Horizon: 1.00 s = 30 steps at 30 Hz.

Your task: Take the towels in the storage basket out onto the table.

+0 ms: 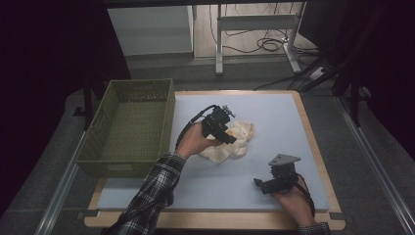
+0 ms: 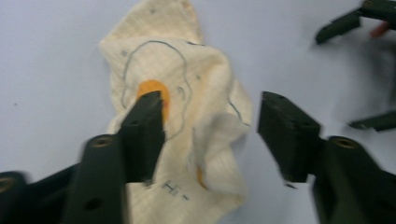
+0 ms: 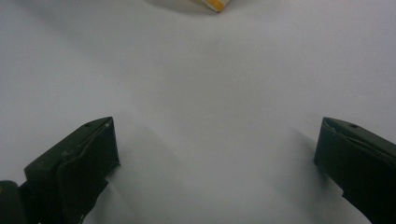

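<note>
Pale blue-grey matting (image 1: 274,112) covers the wood-edged tabletop (image 1: 313,142), which stands on a dark floor with desk legs and cables beyond. Left gripper (image 1: 230,131), held in the left hand (image 1: 195,141) near the middle of the mat, hangs over a crumpled cream cloth (image 1: 240,139); in the left gripper view its jaws stand spread, one over the cloth's orange patch (image 2: 150,87) and the other just past the cloth's edge, over bare mat, pinching nothing. The cloth (image 2: 187,116) lies bunched on the mat and bears thin grey outlines and small printed marks. Right gripper (image 1: 258,183), held in the right hand (image 1: 293,198) near the front right corner of the mat, lies well apart from the cloth; in the right gripper view its jaws are spread wide over bare mat, with a corner of the cloth (image 3: 210,4) at the top edge. An olive-green openwork basket (image 1: 166,115) sits at the left edge of the tabletop, beside the mat. A plaid sleeve (image 1: 151,196) covers the left forearm.
</note>
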Each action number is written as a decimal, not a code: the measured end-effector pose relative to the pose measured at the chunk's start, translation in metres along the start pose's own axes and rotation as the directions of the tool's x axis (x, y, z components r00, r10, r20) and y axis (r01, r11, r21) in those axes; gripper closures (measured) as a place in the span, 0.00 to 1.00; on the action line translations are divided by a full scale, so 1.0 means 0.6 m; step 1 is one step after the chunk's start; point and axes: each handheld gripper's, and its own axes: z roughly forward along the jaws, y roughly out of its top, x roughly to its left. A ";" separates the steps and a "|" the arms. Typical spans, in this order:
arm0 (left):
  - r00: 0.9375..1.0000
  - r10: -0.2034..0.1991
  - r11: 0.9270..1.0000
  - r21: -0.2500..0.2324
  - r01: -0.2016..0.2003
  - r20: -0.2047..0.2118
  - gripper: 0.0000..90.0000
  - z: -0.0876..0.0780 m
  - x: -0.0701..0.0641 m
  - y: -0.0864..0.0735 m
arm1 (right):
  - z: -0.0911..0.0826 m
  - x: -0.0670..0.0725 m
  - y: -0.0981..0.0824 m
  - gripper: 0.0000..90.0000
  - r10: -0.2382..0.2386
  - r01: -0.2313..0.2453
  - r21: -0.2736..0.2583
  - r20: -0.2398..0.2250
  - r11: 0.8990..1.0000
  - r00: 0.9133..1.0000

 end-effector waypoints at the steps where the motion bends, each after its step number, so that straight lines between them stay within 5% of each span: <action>1: 1.000 0.005 1.000 0.001 -0.005 0.004 0.51 -0.002 -0.003 0.000 | 0.000 0.000 0.000 0.00 0.000 0.000 0.000 0.000 1.000 1.000; 3: 1.000 0.008 1.000 0.001 -0.008 0.021 0.59 -0.002 -0.006 0.000 | 0.000 0.000 0.000 0.00 0.000 0.000 0.000 0.000 1.000 1.000; 7: 0.999 -0.034 0.999 0.014 0.034 -0.032 0.53 0.010 0.001 -0.001 | 0.000 0.000 0.000 0.00 0.000 0.000 0.000 0.000 1.000 1.000; 12: 0.997 -0.079 0.996 0.037 0.079 -0.003 0.54 0.035 0.021 -0.021 | 0.000 0.000 0.000 0.00 0.001 -0.001 0.000 -0.002 1.000 1.000; 16: 0.995 -0.094 0.995 0.046 0.093 0.031 0.92 0.044 0.025 -0.033 | 0.000 0.000 0.000 0.00 0.001 -0.001 0.001 -0.001 1.000 1.000; 18: 0.993 -0.116 0.993 0.032 0.115 0.037 0.97 0.037 0.028 -0.033 | 0.000 0.000 0.000 0.00 0.002 -0.002 0.001 -0.002 1.000 1.000; 25: 0.990 -0.125 0.992 -0.026 0.123 -0.066 0.97 -0.021 0.054 -0.023 | -0.001 0.000 0.002 0.03 0.015 -0.015 0.001 0.005 1.000 1.000; 28: 0.983 -0.153 0.988 -0.045 0.149 -0.105 0.96 -0.037 0.074 -0.025 | -0.006 -0.004 0.009 0.14 0.027 -0.027 0.018 0.019 0.999 0.999; 30: 0.976 -0.169 0.985 -0.056 0.163 -0.134 0.96 -0.046 0.087 -0.030 | -0.008 -0.007 0.017 0.24 0.016 -0.016 0.021 -0.023 1.000 1.000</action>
